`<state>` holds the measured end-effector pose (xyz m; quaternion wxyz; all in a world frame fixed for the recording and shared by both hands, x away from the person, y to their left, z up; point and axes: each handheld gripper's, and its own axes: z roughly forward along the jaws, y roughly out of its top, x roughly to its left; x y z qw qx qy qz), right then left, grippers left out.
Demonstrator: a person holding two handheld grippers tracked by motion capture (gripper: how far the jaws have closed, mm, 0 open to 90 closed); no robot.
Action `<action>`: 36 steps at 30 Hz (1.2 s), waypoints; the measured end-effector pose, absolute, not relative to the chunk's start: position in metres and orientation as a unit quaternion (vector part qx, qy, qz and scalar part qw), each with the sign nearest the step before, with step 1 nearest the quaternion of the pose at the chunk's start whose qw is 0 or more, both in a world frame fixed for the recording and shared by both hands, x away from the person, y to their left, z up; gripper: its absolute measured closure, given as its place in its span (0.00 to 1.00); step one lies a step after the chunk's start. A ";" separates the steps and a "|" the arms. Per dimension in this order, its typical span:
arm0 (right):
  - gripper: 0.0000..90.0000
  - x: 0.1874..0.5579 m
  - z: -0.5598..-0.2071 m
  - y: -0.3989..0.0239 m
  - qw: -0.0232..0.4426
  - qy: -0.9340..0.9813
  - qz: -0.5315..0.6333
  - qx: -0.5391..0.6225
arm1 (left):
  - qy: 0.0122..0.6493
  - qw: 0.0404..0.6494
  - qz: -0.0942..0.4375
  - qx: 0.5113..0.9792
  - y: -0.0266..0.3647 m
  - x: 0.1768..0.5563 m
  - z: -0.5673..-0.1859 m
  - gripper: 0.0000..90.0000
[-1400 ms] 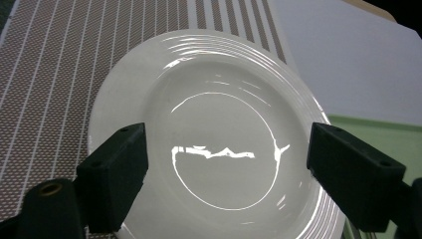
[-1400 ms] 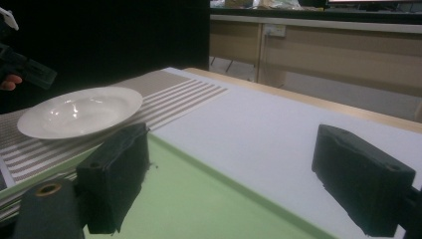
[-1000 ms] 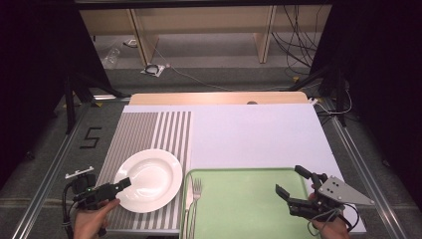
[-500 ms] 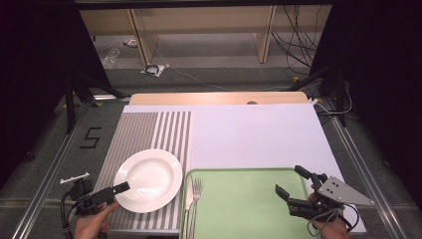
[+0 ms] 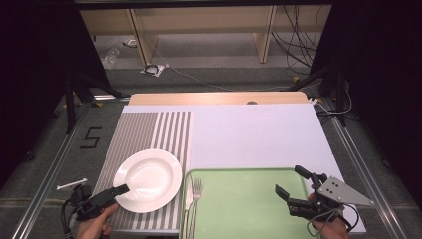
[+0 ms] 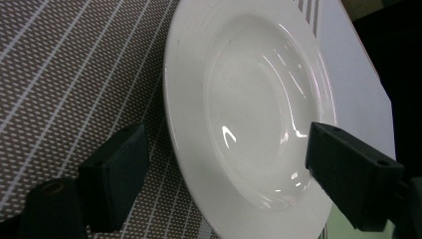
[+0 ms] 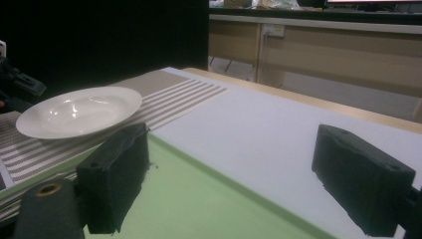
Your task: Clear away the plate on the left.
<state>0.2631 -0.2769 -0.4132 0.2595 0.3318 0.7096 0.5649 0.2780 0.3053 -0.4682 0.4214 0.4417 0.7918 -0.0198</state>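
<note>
White plate [image 5: 148, 179] lying flat on the striped placemat [image 5: 144, 134], toward the near left of the surface [image 5: 259, 137], just left of the green tray [image 5: 244, 199]. Left tool [image 5: 121, 189] spread wide at the plate's near-left rim; in the left gripper view, one jaw seen over the mat just outside the rim, the other over the plate's [image 6: 249, 114] far side, rim lying between them, not clamped; contact not discernible. Left hand [image 5: 92, 226] gripping the handle at the bottom edge of the high view. Fork [image 5: 195, 199] resting along the tray's left edge, tines away from the person, just beside the plate. Right tool [image 5: 293, 183] held wide apart over the tray's right part, gripping nothing; right hand [image 5: 328, 226] below it. In the right gripper view, both jaws well apart above the green tray [image 7: 209, 199], plate [image 7: 79, 112] farther off on the mat [image 7: 164, 97].
</note>
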 end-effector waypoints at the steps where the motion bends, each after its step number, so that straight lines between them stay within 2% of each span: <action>1: 0.18 0.263 -0.413 -0.277 0.259 0.709 0.565 0.332 | 0.793 0.423 -0.022 0.439 0.305 0.277 -0.469 0.19; 10: 0.17 0.263 -0.413 -0.276 0.259 0.710 0.565 0.331 | 0.796 0.428 -0.058 0.425 0.299 0.276 -0.475 0.20; 24: 0.18 0.263 -0.414 -0.276 0.260 0.711 0.563 0.331 | 0.805 0.444 -0.109 0.378 0.294 0.277 -0.487 0.21; 36: 0.18 0.263 -0.414 -0.276 0.259 0.711 0.564 0.332 | 0.810 0.456 -0.140 0.343 0.293 0.276 -0.495 0.28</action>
